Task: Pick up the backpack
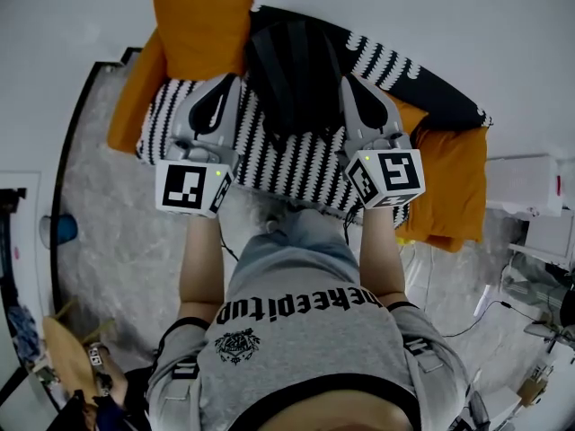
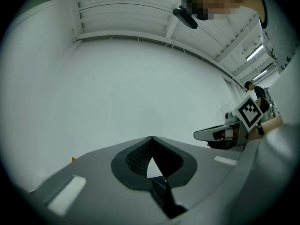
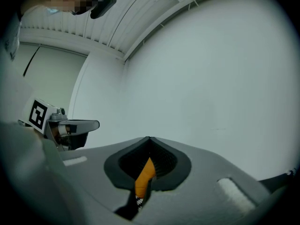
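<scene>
The backpack [image 1: 292,74] is lying on the striped cover [image 1: 287,164] between the left gripper [image 1: 230,81] and right gripper [image 1: 347,81], both hovering with jaws pressed together on nothing. It is looking black, padded and soft, likely light and floppy. A top loop, not clearly showing, is seeming the best hold.

A black backpack [image 1: 292,74] lies flat, its ribbed, padded panel facing up, atop a black-and-white striped cover [image 1: 287,164], toward that cover's far edge.
</scene>
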### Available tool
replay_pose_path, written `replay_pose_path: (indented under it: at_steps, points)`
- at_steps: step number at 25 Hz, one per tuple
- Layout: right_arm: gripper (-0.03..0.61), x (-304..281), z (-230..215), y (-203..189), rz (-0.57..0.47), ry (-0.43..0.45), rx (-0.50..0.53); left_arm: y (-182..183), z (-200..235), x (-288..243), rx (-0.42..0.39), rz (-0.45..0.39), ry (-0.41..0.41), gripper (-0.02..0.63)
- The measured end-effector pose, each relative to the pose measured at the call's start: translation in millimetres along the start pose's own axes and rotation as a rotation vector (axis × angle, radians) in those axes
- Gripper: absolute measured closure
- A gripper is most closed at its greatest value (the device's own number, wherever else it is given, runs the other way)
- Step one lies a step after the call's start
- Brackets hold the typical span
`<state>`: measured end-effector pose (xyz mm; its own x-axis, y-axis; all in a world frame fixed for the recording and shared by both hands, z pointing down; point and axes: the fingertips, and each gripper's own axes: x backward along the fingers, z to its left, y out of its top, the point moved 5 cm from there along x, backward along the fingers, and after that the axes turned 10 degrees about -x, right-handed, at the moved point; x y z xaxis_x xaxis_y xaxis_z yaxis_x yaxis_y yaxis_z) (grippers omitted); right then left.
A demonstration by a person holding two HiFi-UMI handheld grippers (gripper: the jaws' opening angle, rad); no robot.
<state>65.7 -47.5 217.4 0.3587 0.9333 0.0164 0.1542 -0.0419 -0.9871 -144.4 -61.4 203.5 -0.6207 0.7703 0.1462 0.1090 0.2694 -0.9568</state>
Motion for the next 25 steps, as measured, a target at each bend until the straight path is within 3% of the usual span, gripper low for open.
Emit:
replay_pose_path:
  at_steps: [14,25]
  points:
    - [0.575,-70.3,-53.9,1.6,0.047,0.080,0.013,-21.2,17.1,-50.9,0.009,0.039,0.119,0.597]
    - [0.575,-119.4,-93.9,-51.2,0.205,0.124,-0.039,-56.0,15.7,-75.4,0.040,0.118,0.172,0.595]
